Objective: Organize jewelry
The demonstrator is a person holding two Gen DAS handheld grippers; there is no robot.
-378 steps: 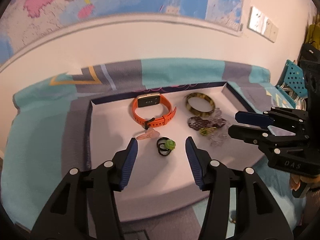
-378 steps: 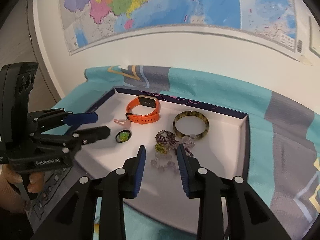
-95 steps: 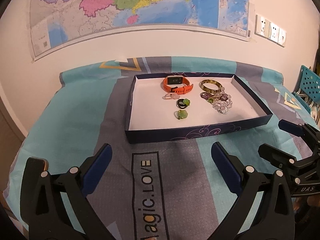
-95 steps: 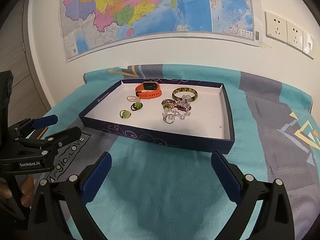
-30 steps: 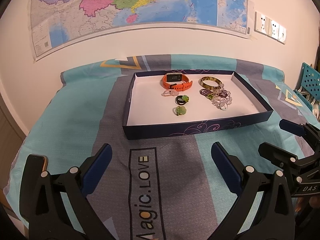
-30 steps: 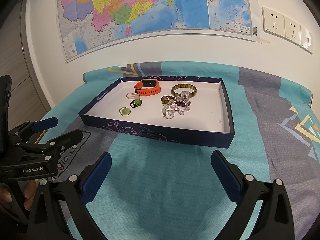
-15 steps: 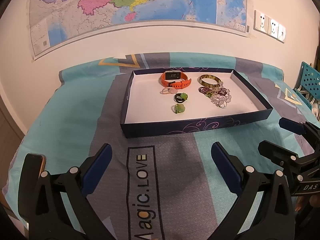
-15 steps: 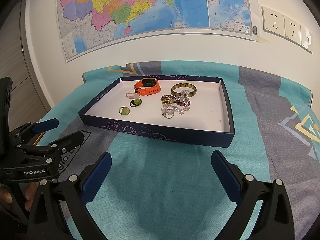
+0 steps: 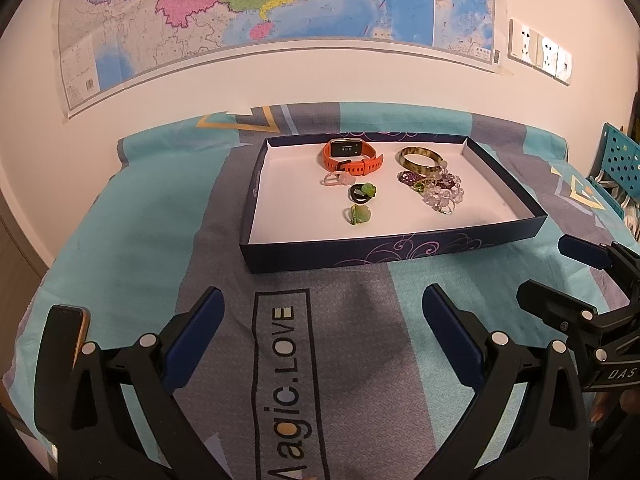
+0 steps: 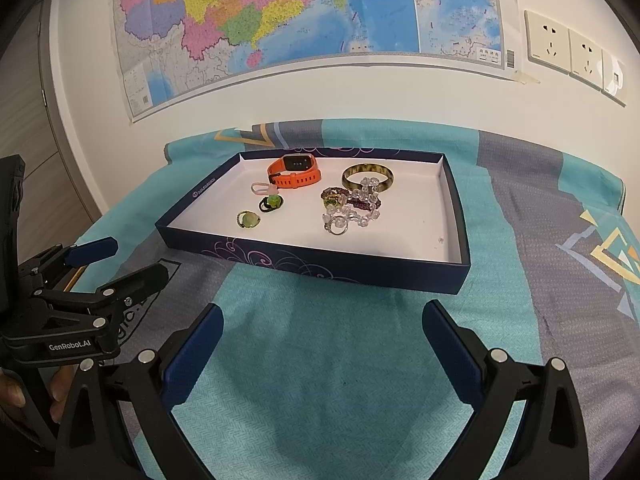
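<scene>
While both hand-held grippers gape (empty), tray (image 9: 400,250) ahead, phone (image 9: 66,330) left, wall map (image 9: 240,20).

This looks like a room in a home. A large coloured wall map (image 9: 280,12) hangs on the white wall, with a row of wall sockets (image 10: 568,50) just to its right. Below the map lies a teal and grey patterned cloth (image 9: 152,216), and right of that a blue perforated basket (image 9: 622,160).

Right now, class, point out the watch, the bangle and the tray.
watch (image 9: 350,155), left wrist view, on its orange strap
bangle (image 10: 368,176), right wrist view, on its rim
tray (image 10: 320,264), right wrist view, on its near wall
</scene>
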